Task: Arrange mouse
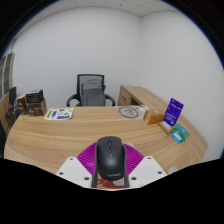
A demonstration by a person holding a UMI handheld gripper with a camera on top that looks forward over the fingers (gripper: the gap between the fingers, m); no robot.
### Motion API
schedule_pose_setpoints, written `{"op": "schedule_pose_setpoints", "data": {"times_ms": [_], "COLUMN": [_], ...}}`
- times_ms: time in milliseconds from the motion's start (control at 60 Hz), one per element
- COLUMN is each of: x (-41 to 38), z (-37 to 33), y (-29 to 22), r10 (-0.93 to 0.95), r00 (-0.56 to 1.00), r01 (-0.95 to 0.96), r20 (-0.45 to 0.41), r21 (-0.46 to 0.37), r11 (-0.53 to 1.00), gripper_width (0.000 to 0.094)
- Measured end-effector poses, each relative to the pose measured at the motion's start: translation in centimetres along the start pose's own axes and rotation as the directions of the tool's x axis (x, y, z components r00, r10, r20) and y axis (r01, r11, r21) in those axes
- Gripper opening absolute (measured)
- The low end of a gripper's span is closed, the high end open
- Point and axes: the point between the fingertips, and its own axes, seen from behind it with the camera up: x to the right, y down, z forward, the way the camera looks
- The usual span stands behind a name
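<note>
A black computer mouse [110, 157] with a scroll wheel sits between my gripper's two fingers, its nose pointing away over the wooden desk [70, 135]. The magenta pads [90, 157] press on both its sides. My gripper [111, 165] is shut on the mouse and holds it above the desk's near edge.
A black office chair [91, 91] stands behind the desk. A pamphlet [58, 114] lies at the far left, dark items [30, 102] beyond it. A round black object [128, 112], a purple card [174, 111] and small boxes [178, 134] are at the right.
</note>
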Motion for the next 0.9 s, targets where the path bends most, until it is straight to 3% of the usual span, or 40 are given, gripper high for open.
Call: {"op": "schedule_pose_setpoints", "data": {"times_ms": [100, 333, 450, 567, 633, 683, 900], "x": [2.7, 3.2, 3.2, 3.2, 3.8, 3.6, 3.7], "z": [3.1, 7.8, 8.1, 8.1, 7.6, 6.6, -5.3], "y": [2.4, 10.8, 12.7, 12.6, 12.4, 11.5, 4.9], "r10": [-0.009, 0.019, 0.043, -0.003, -0.026, -0.009, 0.011], "r00": [1.000, 1.000, 0.999, 1.000, 1.000, 1.000, 0.999], "r01": [0.008, -0.017, -0.041, 0.006, 0.026, 0.010, -0.006], "r20": [-0.026, 0.012, 0.013, 0.021, 0.001, 0.016, 0.049], "r21": [-0.030, -0.125, -0.129, -0.122, -0.126, -0.118, -0.095], "r11": [1.000, 0.992, 0.991, 0.993, 0.992, 0.993, 0.995], "gripper_width": [0.0362, 0.0362, 0.0374, 0.0564, 0.0875, 0.0834, 0.0866]}}
